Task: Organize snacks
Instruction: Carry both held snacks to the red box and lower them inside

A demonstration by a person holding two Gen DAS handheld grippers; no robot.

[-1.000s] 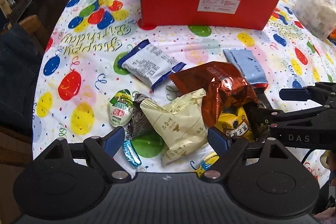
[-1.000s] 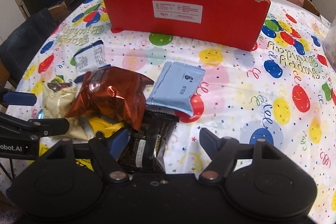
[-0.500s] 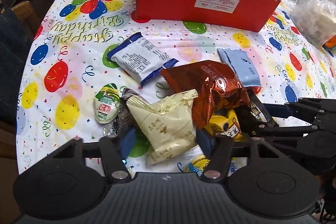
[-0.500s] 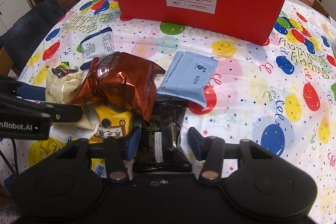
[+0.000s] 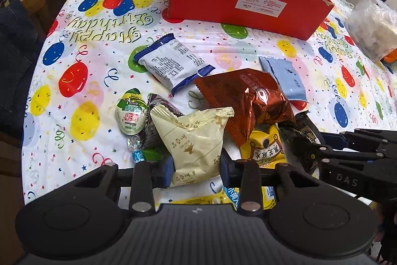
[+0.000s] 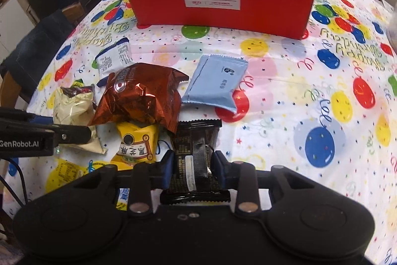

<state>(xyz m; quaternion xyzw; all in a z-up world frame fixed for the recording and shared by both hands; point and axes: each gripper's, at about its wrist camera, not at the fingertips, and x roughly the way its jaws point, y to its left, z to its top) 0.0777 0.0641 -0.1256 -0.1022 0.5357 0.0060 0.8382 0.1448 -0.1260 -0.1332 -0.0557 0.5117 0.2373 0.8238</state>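
A: Snacks lie heaped on the balloon tablecloth [image 5: 82,81] right under me. My left gripper [image 5: 196,169] has the cream packet [image 5: 196,140] between its blue pads; the jaws are closing on it and both pads already touch its lower sides.

B: And the other one?

A: My right gripper [image 6: 191,165] is clenched on the black packet [image 6: 193,155], which lies flat on the cloth with a pad pressing in at each side.

B: What sits around them?

A: A copper foil bag [image 5: 250,98] overlaps the cream packet's right corner and rests on a yellow packet [image 6: 137,143]. A pale blue sachet [image 6: 218,83] lies just beyond the black packet, apart from it. A white packet with blue ends [image 5: 173,61] lies further out, and a small green-topped cup [image 5: 130,113] sits left of the pile.

B: The box?

A: The red cardboard box [image 6: 218,4] stands open-topped at the far side, well apart from the snacks. I cannot tell what is inside it.
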